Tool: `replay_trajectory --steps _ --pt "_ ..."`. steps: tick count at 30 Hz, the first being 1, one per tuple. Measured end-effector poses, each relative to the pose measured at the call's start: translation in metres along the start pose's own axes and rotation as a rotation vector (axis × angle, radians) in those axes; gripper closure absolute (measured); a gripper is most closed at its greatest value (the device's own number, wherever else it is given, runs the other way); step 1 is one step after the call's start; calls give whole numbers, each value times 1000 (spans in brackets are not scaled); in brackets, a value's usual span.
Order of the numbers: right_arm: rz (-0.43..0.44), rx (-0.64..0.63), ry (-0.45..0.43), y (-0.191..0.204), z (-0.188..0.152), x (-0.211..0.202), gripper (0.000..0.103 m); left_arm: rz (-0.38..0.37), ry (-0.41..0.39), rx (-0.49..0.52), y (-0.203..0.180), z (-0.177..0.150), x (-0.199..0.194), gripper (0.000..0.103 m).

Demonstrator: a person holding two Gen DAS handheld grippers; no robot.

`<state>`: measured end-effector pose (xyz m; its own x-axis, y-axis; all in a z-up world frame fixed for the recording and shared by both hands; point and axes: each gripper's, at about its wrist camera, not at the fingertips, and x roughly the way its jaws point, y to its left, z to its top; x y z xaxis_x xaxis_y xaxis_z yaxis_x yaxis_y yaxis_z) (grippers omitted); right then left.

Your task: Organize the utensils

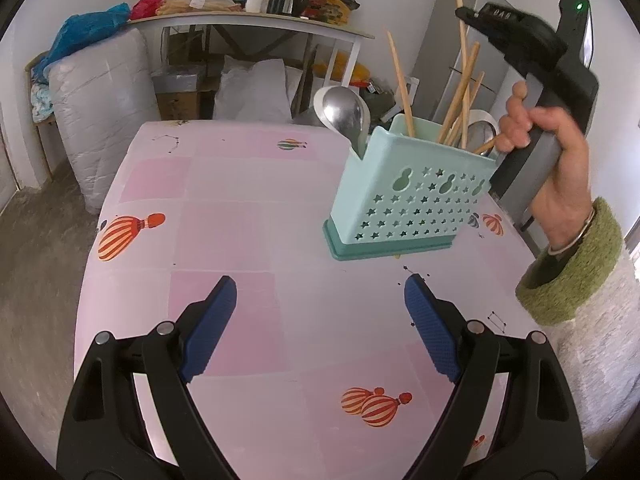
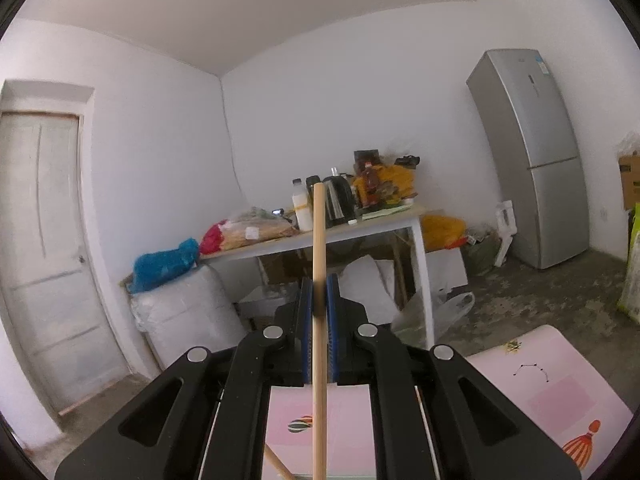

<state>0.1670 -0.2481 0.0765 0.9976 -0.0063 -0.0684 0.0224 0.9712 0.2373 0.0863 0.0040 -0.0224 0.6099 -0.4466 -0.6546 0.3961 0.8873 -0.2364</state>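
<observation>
A mint-green utensil holder (image 1: 404, 196) with star cut-outs stands on the pink table (image 1: 224, 216). It holds a metal spoon (image 1: 344, 116) on its left side and several wooden chopsticks (image 1: 460, 96) on its right. My left gripper (image 1: 320, 300) is open and empty, low over the table in front of the holder. My right gripper (image 2: 319, 292) is shut on one upright wooden chopstick (image 2: 319, 320), above the holder. In the left wrist view the right gripper's body (image 1: 536, 52) shows over the holder, held by a hand.
A cluttered side table (image 2: 360, 232) with bottles and bags stands at the back wall. A grey fridge (image 2: 536, 160) stands at the right, a door (image 2: 44, 248) at the left. White sacks (image 1: 100, 120) sit on the floor beyond the table's far edge.
</observation>
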Motion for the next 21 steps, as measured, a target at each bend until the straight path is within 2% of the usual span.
replay_trajectory --steps 9,15,16,18,19,21 --pt "5 -69 39 4 -9 -5 96 -7 -7 -25 5 -3 -2 21" --pt "27 -70 108 -3 -11 -24 95 -21 -15 -25 3 -5 -5 21" --pt "35 -76 127 -3 -12 -28 92 -23 -12 -25 3 -6 -4 21" --pt "26 -100 155 -2 -15 -40 71 -28 -3 -30 2 -8 -2 21" --pt "27 -106 164 -1 -16 -48 58 -30 1 -33 2 -9 -1 21" --pt "28 -100 157 -2 -12 -69 55 -34 11 -37 0 -12 1 21"
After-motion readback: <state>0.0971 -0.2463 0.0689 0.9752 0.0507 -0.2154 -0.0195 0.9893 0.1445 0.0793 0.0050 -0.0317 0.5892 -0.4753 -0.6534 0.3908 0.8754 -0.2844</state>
